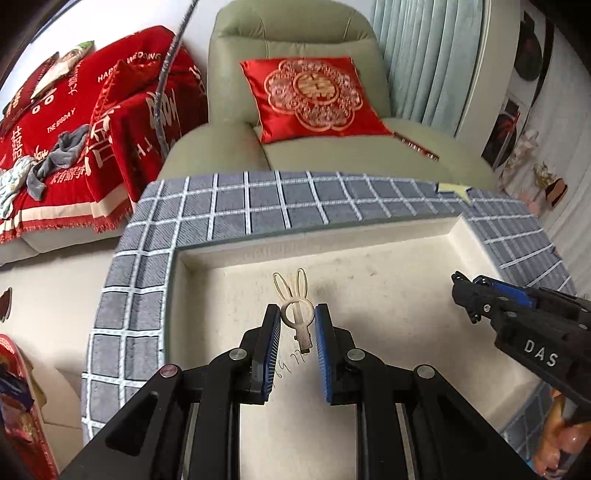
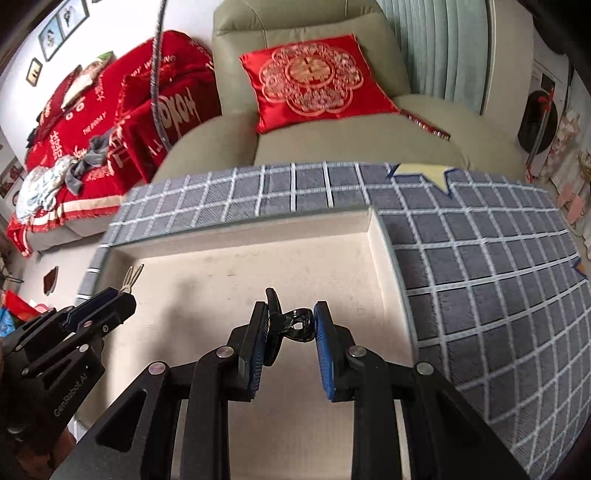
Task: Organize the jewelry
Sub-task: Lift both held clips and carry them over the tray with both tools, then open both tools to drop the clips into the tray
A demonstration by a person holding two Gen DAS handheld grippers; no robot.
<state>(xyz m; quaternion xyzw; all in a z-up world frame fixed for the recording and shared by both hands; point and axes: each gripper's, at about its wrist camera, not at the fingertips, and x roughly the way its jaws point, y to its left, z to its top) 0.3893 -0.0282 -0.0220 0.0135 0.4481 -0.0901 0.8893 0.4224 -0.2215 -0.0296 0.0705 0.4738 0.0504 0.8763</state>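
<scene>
Fingers: left gripper (image 1: 296, 318) pinches wiry rabbit-eared clip (image 1: 294, 303); right gripper (image 2: 290, 322) grips glossy black clip (image 2: 291, 325).

Home living room. Green armchair (image 1: 295, 85) holds a red embroidered cushion (image 1: 314, 98). Left of armchair: sofa under a red wedding throw (image 1: 74, 122), framed pictures (image 2: 59, 26) on the wall above. Right of armchair: pale curtains (image 1: 424, 55). In front: checked grey cloth (image 1: 258, 199).
</scene>
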